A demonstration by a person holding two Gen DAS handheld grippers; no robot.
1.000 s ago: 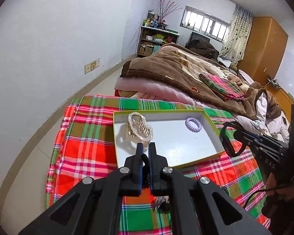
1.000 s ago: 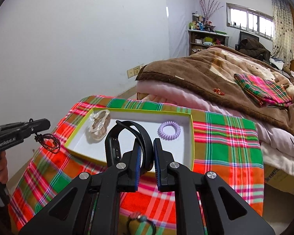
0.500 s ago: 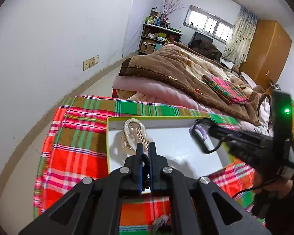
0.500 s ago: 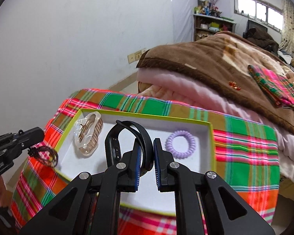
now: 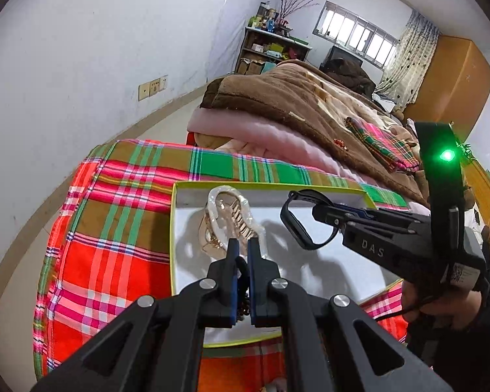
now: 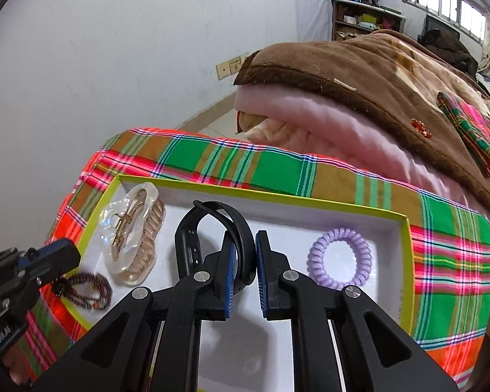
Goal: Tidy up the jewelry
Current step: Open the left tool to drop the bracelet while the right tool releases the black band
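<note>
my right tongs (image 6: 244, 254): clamped on black band (image 6: 192, 238) above box (image 6: 405, 261) | my left tongs (image 5: 240, 261): pinched on bead bracelet (image 6: 85, 289) at box's left edge

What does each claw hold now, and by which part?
The right claw pinches the black wristband by its strap. The left claw pinches the dark beaded bracelet at one side of its loop.

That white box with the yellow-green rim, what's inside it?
Lying in the box: a clear hair claw and a purple coil hair tie. The black wristband and beaded bracelet hang over it, each held by a gripper. The near floor is hidden behind the right gripper.
</note>
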